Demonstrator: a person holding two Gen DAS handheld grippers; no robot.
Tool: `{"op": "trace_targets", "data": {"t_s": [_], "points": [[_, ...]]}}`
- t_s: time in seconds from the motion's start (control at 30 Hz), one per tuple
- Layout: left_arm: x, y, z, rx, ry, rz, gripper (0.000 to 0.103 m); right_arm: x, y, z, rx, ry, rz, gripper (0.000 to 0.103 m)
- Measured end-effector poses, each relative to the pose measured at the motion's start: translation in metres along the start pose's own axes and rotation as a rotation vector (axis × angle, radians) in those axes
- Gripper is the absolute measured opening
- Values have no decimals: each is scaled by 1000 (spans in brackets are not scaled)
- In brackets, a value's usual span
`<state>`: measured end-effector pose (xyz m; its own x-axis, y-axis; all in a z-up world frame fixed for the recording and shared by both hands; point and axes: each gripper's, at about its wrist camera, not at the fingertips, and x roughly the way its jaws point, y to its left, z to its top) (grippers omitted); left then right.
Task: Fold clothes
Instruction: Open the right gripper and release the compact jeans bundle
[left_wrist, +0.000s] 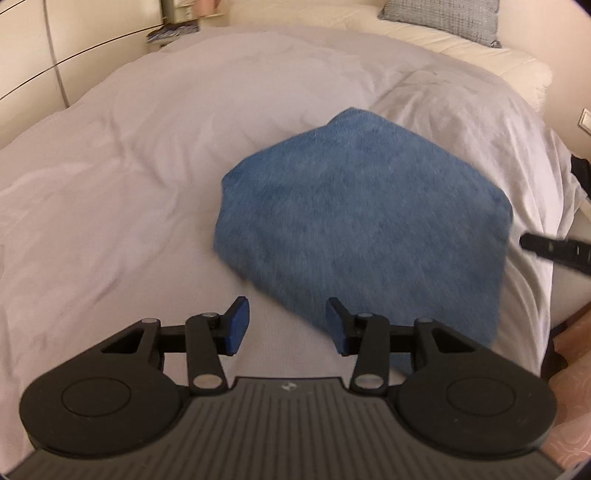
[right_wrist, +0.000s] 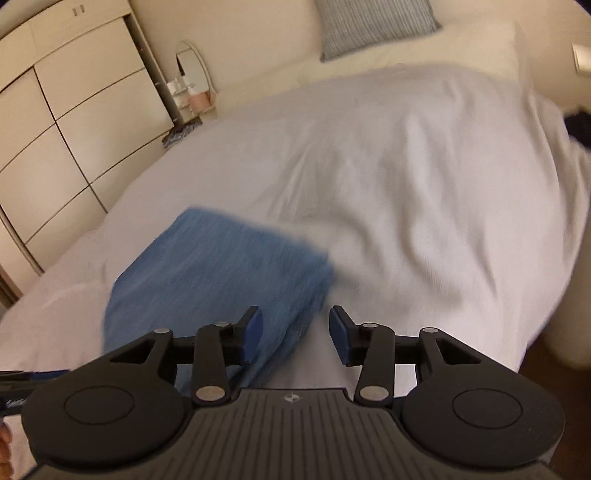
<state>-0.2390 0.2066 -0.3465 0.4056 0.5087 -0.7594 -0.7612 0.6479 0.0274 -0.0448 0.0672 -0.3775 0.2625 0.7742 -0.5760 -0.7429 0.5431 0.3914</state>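
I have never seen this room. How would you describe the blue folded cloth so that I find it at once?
Look at the large bed with the pale, wrinkled cover that fills most of the room. On this cover lies the blue folded cloth, a compact, fuzzy bundle. It is the only strongly blue thing on the bed; the grey cushion is far off at the head.

Looked down along the right gripper (right_wrist: 295, 332) over a bed (right_wrist: 424, 192) under a pale, creased cover; jaws stood apart with nothing pressed between the blue pads (right_wrist: 253, 332); folded blue cloth (right_wrist: 221, 273) lay flat on the cover, blurred, its near right corner reaching just under the left pad; grey pillow (right_wrist: 373, 26) leaned at the headboard; cream wardrobe (right_wrist: 62, 122) stood at the left, beside an oval mirror (right_wrist: 194, 64).
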Motion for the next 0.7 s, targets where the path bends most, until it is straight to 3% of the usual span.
{"op": "trace_targets", "data": {"t_s": [0.17,0.43,0.7], "points": [[-46,-7,-22,-22,9,11,42,-44,11,-29,40,51,38,51],[-135,-18,-56,-35,-55,22,50,-130,29,-49,47,31,101,63],[-202,-17,-102,-98,-111,34,53,-206,34,-70,25,-8,142,66]]}}
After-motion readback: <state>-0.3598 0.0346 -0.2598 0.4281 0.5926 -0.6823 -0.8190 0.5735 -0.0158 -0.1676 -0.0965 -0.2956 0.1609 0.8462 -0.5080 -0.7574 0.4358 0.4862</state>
